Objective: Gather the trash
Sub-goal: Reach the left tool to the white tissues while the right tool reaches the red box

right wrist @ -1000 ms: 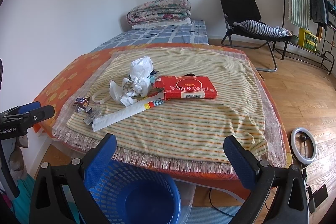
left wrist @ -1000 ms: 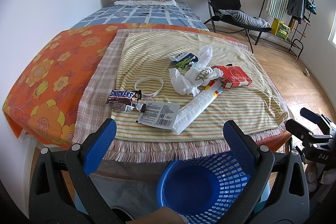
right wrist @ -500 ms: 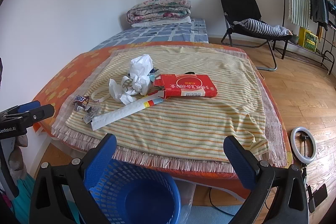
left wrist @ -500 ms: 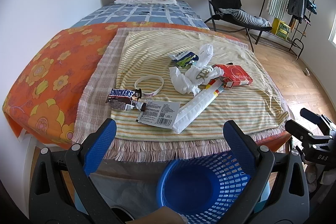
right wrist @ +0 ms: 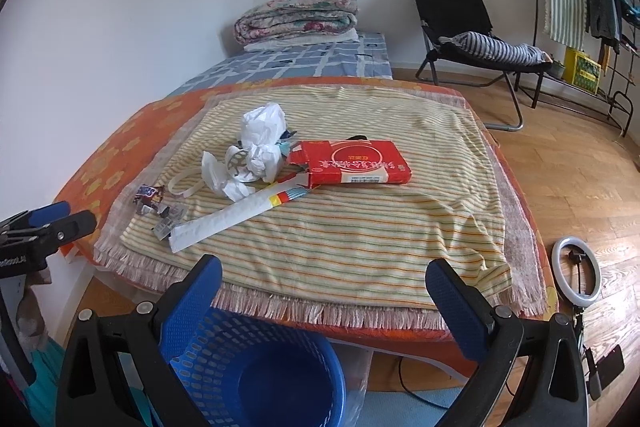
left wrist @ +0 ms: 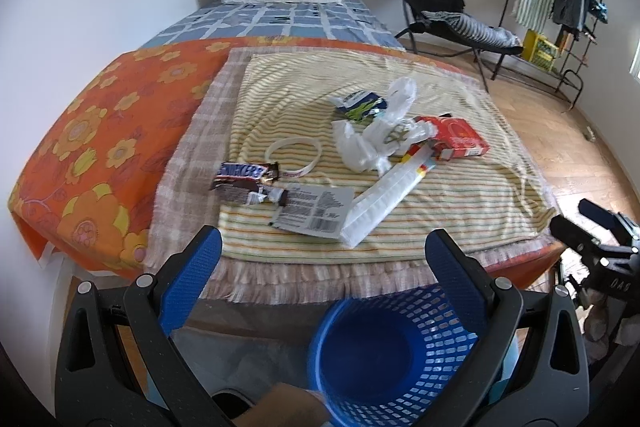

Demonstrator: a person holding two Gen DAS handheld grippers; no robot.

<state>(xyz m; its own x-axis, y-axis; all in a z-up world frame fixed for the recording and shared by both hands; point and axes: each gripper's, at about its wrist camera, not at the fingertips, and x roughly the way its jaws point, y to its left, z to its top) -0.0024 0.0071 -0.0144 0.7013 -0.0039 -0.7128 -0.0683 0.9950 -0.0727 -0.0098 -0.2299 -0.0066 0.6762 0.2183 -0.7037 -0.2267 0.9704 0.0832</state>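
Trash [left wrist: 352,163]: wrappers, crumpled bag, red box [right wrist: 352,163], paper sleeve, clustered on the striped cloth [right wrist: 360,227] over the bed. Blue basket [left wrist: 384,351] waits below the near edge, likely for short drops. Left claw [left wrist: 322,267] and right claw [right wrist: 322,291]: both wide, empty, well short of the trash.

A striped cloth [right wrist: 360,227] covers the bed [left wrist: 80,147], carrying a red box [right wrist: 352,163], crumpled plastic [right wrist: 256,151], Snickers wrapper [left wrist: 244,175]

Quilt [right wrist: 296,14]: folded against the wall.
Chair [right wrist: 460,27]: black, holding striped fabric.
Ring light [right wrist: 577,271]: apparently on the floor.
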